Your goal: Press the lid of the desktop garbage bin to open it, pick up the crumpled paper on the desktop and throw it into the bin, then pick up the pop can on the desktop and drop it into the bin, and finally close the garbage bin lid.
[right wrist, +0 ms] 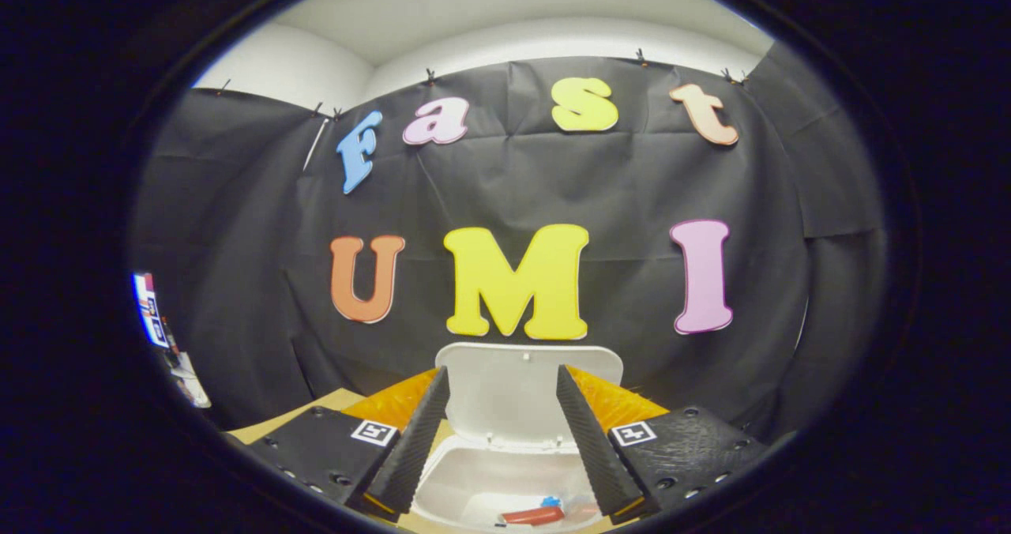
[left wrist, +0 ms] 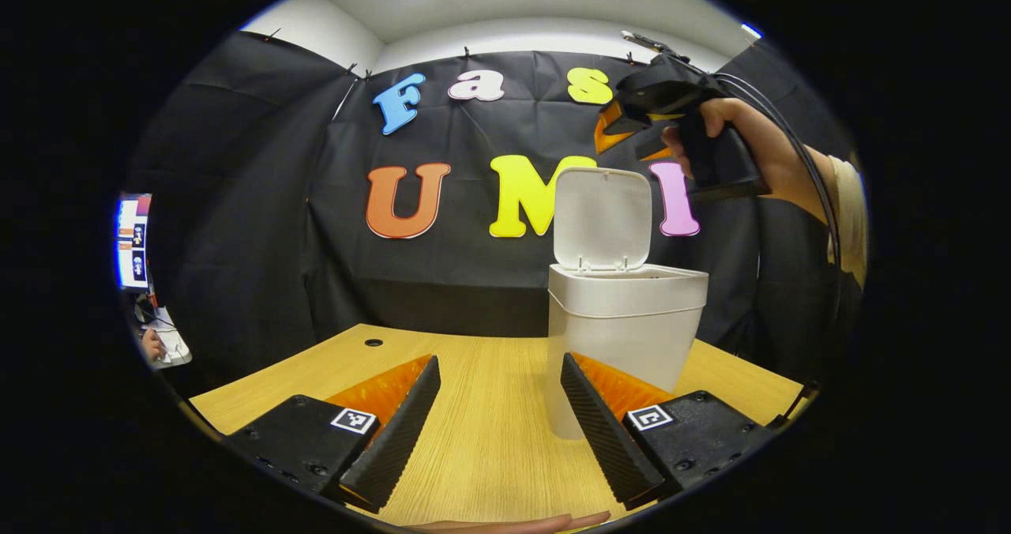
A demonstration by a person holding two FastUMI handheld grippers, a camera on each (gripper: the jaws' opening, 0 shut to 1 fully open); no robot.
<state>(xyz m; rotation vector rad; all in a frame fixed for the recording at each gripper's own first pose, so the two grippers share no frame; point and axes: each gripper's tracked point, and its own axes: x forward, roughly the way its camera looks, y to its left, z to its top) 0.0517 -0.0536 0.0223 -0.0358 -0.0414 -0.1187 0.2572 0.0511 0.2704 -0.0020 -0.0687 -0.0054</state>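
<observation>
- Your left gripper (left wrist: 499, 427) hovers wide open and empty over the wooden desk (left wrist: 482, 439), garbage bin (left wrist: 624, 336) just ahead-right.
- Your right gripper (right wrist: 502, 439), spread wide and empty, hangs above the open bin, lid (right wrist: 517, 392) upright; pop can (right wrist: 531, 515) inside.

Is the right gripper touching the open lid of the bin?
Apart. The left gripper view shows the right gripper above the lid, with black cloth between them.

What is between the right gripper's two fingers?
In the right gripper view, the right gripper is open above the bin; between its fingers shows the raised lid.
</observation>
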